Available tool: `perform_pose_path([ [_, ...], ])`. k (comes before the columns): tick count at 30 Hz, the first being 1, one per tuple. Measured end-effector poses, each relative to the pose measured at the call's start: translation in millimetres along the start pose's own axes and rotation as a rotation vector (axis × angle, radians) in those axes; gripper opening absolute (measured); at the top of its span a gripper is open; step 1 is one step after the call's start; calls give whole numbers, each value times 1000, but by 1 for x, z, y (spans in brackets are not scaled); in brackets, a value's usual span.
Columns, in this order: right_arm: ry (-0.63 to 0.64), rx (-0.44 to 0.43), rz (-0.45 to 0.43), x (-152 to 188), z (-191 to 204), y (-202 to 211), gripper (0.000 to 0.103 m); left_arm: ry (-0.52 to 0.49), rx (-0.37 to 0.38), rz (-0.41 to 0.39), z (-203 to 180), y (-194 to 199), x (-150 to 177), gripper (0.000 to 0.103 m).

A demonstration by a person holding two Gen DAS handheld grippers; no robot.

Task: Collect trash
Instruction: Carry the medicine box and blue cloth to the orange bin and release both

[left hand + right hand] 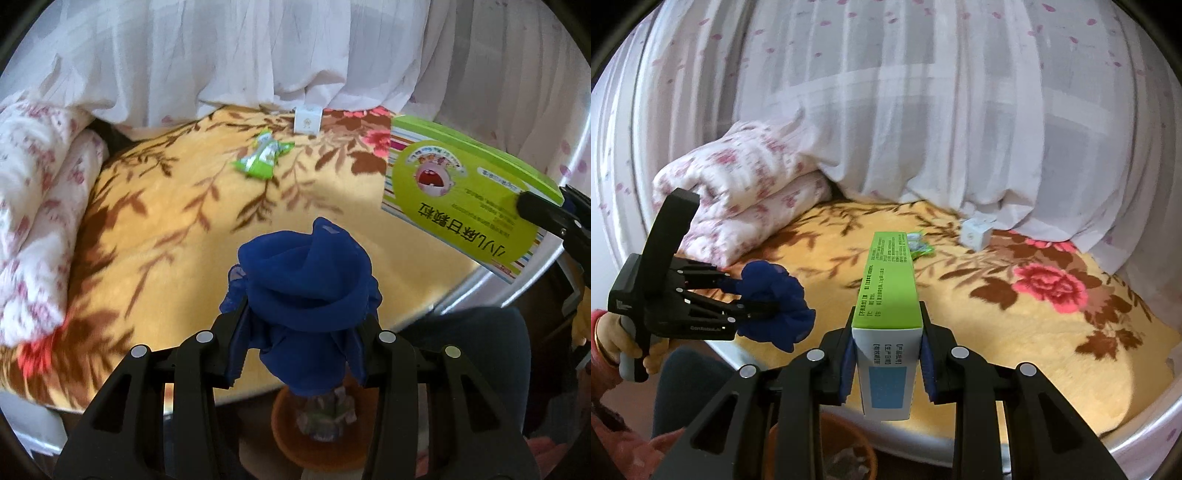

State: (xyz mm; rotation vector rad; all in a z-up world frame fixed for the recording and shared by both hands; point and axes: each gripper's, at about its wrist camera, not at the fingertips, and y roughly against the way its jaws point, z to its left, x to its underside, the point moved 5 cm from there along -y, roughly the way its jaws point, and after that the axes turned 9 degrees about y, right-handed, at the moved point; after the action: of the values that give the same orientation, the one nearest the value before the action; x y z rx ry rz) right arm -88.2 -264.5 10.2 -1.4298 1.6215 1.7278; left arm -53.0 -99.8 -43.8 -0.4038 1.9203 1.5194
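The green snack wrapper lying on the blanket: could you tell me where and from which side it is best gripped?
Pinch the green snack wrapper across its narrow middle, coming from above. It lies flat on the yellow blanket, elongated with flared crimped ends, apart from the small white box.

I see four pieces of trash. Green medicine box (pixel 889 280): long carton, white end panel with a blue patch, held level above the bed's edge, pinched at its near end in my right claw (pixel 888 363). Blue cloth (pixel 308 275): sheer, crumpled into a loose bunch, gripped in my left claw (pixel 303 343), directly above an orange bin (pixel 291 443) holding some wrappers. Green snack wrapper (pixel 263 155): crinkled, lying flat on the bed. Small white box (pixel 307 120): upright, just beyond the wrapper, against the curtain hem.
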Motion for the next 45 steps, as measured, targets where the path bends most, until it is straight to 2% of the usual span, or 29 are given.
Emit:
perform_pose_path([
  [8, 51, -106, 89, 38, 54, 6, 29, 7, 6, 106, 2, -4, 70, 43],
  [14, 107, -193, 186, 72, 90, -1, 29, 11, 18, 235, 1, -32, 119, 43],
  [22, 128, -249, 348, 122, 111, -25, 29, 24, 10, 417, 2, -80, 170, 43],
  [32, 37, -327, 584, 182, 116, -89, 29, 70, 9, 621, 15, -137, 209, 43],
  [38, -3, -322, 666, 206, 119, -121, 29, 134, 9, 724, 23, -166, 230, 43],
  [42, -24, -309, 703, 218, 120, -136, 29, 160, 4, 758, 25, -179, 234, 43],
  [45, -49, -296, 723, 226, 118, -144, 31, 181, -10, 767, 26, -185, 231, 47],
])
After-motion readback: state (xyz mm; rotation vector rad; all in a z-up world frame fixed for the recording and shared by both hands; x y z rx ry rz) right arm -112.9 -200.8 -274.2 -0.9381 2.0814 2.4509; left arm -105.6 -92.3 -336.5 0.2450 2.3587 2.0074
